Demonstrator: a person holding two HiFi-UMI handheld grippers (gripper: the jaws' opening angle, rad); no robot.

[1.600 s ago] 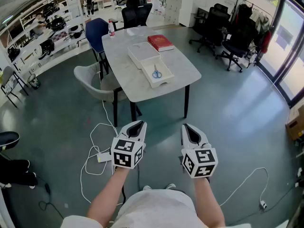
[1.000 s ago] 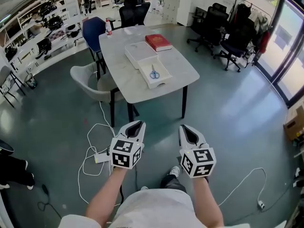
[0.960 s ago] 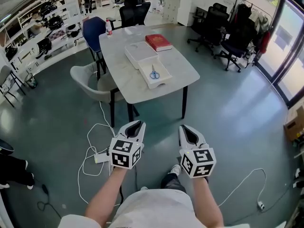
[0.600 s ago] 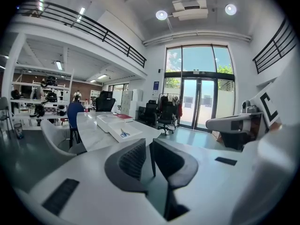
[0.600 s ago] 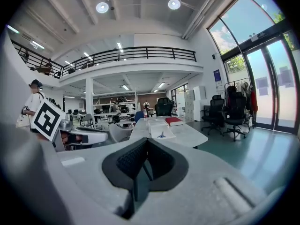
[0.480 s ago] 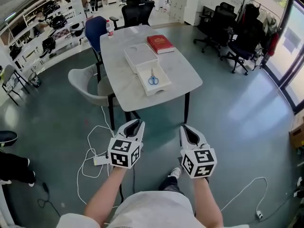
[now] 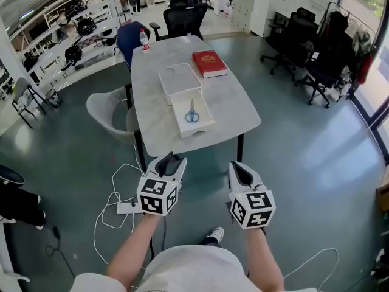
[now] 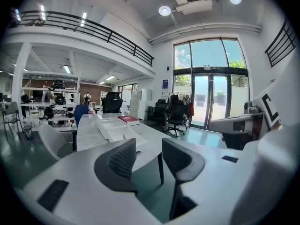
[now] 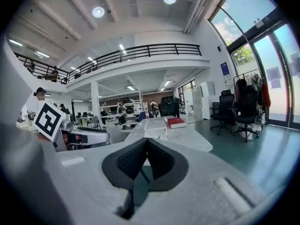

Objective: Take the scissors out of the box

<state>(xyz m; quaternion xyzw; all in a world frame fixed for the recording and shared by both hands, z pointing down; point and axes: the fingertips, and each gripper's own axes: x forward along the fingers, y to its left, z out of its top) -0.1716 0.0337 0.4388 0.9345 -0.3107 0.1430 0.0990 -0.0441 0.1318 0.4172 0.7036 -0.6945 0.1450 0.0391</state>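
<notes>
Blue-handled scissors (image 7: 192, 115) lie in an open white box (image 7: 203, 124) near the front of a grey table (image 7: 231, 105). Both grippers hang short of the table's near edge, over the floor, well apart from the box. My left gripper (image 7: 170, 159) is opening its jaws and nothing is between them; in the left gripper view (image 8: 149, 159) a gap shows between its fingers, with the box (image 8: 118, 133) far ahead. My right gripper (image 7: 234, 166) is shut and empty, its fingertips meeting in the right gripper view (image 9: 146, 143).
The box's white lid (image 7: 179, 78) and a red book (image 7: 209, 63) lie farther back on the table, with a bottle (image 7: 144, 40) at its far corner. A grey chair (image 7: 111, 109) stands at the table's left. White cables and a power strip (image 7: 126, 207) lie on the floor by my left hand.
Both grippers have moved forward towards the table, which now sits closer in the head view. The left gripper's jaws have parted; the right's stay closed.
</notes>
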